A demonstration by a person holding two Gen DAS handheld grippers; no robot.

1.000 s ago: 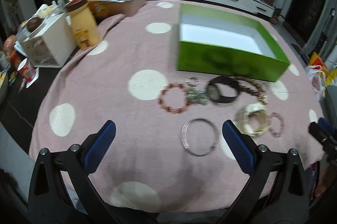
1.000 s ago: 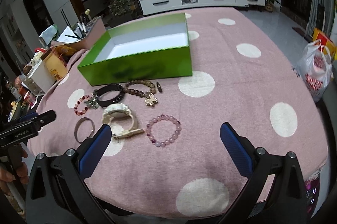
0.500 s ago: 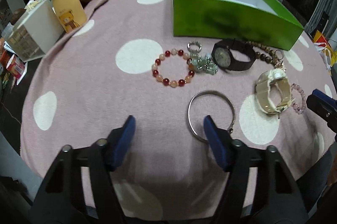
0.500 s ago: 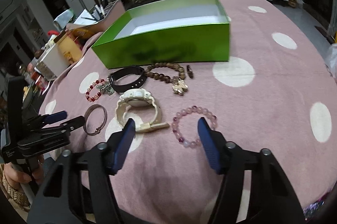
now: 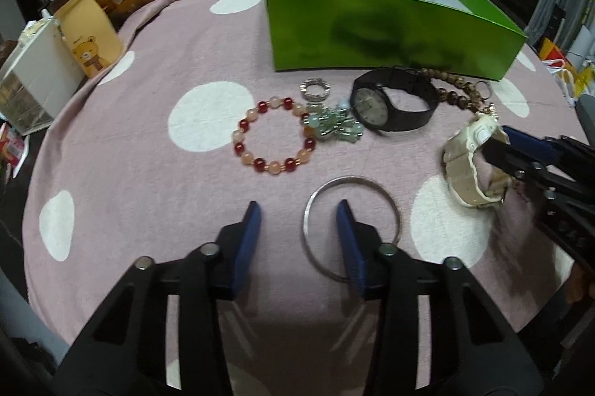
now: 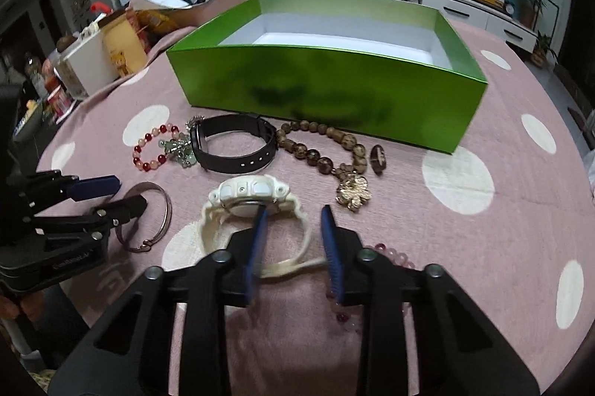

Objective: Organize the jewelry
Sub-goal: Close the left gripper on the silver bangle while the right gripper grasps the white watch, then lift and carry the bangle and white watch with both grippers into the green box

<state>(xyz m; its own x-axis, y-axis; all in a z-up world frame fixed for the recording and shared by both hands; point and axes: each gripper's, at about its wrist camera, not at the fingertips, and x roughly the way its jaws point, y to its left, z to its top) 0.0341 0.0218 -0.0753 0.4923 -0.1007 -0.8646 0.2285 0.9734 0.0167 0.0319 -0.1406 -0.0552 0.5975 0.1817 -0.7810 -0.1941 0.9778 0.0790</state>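
Both grippers have dropped closer to the pink polka-dot tablecloth (image 5: 148,150) since a second ago, and their jaws have just been closing.

Left gripper (image 5: 298,210): its blue pads (image 5: 250,228) straddle the left rim of the silver bangle (image 5: 386,199), one pad outside the ring and one inside, with a visible gap to the metal, so nothing is clamped yet.

Right gripper (image 6: 292,213): its left pad (image 6: 260,225) sits inside the loop of the cream digital watch (image 6: 245,189) and the right pad just outside the strap; whether they already press on the band cannot be told.

Beyond the bangle lie a red-and-peach bead bracelet (image 5: 273,135), a small silver ring (image 5: 316,90), a green stone cluster (image 5: 334,124) and a black wristwatch (image 5: 394,104). Farther right are a brown wooden bead bracelet (image 6: 319,150) with a gold flower charm (image 6: 353,191), and a pink bead bracelet (image 6: 394,256) partly hidden under the right gripper. Behind them all stands the open green box (image 6: 327,87), with nothing visible inside it.
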